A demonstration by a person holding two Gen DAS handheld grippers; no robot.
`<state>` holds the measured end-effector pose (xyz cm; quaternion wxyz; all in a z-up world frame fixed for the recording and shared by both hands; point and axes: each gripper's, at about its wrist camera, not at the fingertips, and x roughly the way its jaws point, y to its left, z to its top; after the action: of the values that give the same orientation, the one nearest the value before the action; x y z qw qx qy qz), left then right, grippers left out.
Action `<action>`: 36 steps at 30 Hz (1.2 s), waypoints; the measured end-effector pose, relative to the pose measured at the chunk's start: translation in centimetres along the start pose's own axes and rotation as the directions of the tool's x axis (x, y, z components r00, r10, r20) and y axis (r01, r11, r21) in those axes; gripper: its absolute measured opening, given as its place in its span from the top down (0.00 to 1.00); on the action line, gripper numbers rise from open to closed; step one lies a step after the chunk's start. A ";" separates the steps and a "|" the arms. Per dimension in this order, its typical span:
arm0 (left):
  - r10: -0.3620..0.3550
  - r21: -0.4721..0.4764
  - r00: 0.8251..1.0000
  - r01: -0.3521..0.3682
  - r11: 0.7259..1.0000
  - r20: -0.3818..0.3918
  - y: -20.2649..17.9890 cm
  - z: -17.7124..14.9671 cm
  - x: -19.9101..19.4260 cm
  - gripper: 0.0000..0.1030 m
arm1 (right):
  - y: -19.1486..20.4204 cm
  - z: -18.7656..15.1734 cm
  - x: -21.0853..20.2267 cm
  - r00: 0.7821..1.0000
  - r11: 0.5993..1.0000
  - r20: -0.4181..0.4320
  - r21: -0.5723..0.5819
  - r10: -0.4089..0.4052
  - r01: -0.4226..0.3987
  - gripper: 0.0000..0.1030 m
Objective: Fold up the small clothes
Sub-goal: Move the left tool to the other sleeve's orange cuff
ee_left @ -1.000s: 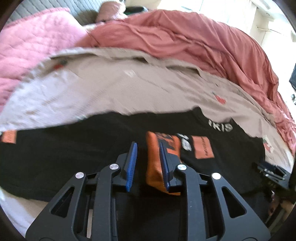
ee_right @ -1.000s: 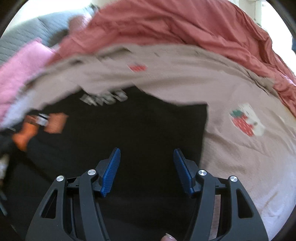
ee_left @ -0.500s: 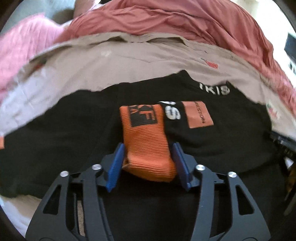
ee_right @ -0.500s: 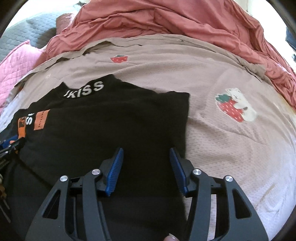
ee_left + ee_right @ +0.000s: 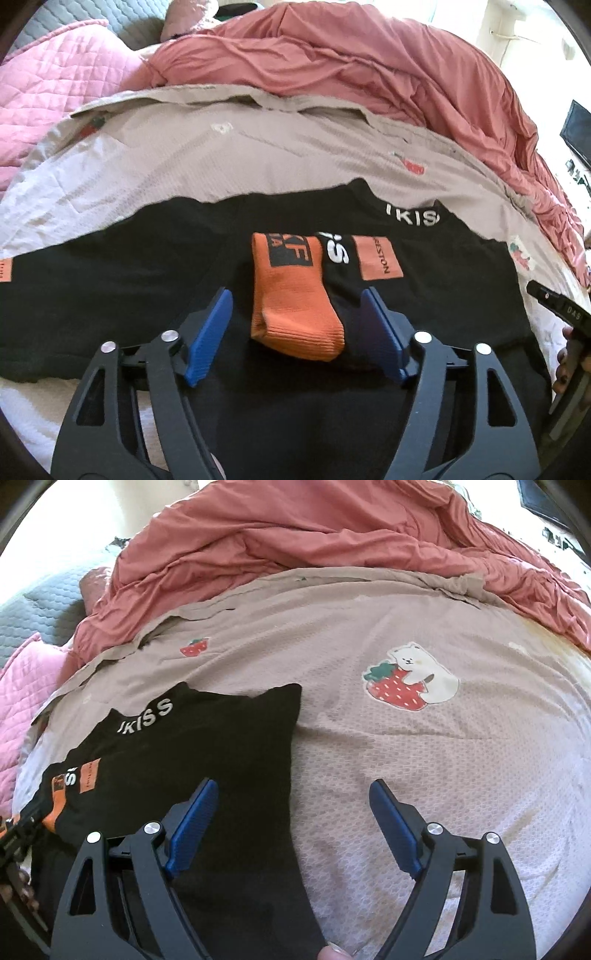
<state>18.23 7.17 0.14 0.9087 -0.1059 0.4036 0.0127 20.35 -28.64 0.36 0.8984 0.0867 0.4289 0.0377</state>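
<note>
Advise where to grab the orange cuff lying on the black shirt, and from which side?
Take the orange cuff at its ribbed near end, coming from the camera side with the left claw already straddling it. That end is bunched and raised off the black shirt, so the pads can probably pinch it alone.

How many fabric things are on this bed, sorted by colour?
Black: 1, the black shirt
Orange: 1, the orange cuff folded over it
Beige: 1, the strawberry sheet
Red: 1, the rumpled duvet
Pink: 1, the quilted blanket
Total: 5
</note>
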 end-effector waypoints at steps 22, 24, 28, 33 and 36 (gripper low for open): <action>0.110 -0.014 0.985 -0.109 0.994 0.134 2.8 -0.8 -6.1 0.09 | 9.7 -1.3 -4.7 0.987 0.967 0.069 -0.218 0.148 -0.129 0.05; 0.116 -0.023 0.983 -0.114 0.993 0.139 3.4 -1.0 -6.5 0.09 | 10.7 -1.5 -5.0 0.984 0.961 0.069 -0.236 0.164 -0.144 0.05; 0.128 -0.038 0.980 -0.124 0.992 0.151 4.2 -1.2 -7.2 0.09 | 12.7 -1.9 -5.7 0.979 0.947 0.069 -0.275 0.191 -0.165 0.05; 0.150 -0.059 0.975 -0.142 0.988 0.163 5.4 -1.6 -8.1 0.09 | 15.3 -2.3 -6.3 0.972 0.927 0.064 -0.320 0.226 -0.195 0.05; 0.162 -0.076 0.972 -0.151 0.986 0.170 6.2 -1.8 -8.7 0.09 | 17.0 -2.7 -6.6 0.967 0.914 0.059 -0.347 0.247 -0.212 0.05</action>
<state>10.36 13.41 4.19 0.9332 -0.1008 0.3283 0.1061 14.19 -12.57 6.96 0.9097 -0.0172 0.3569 0.2115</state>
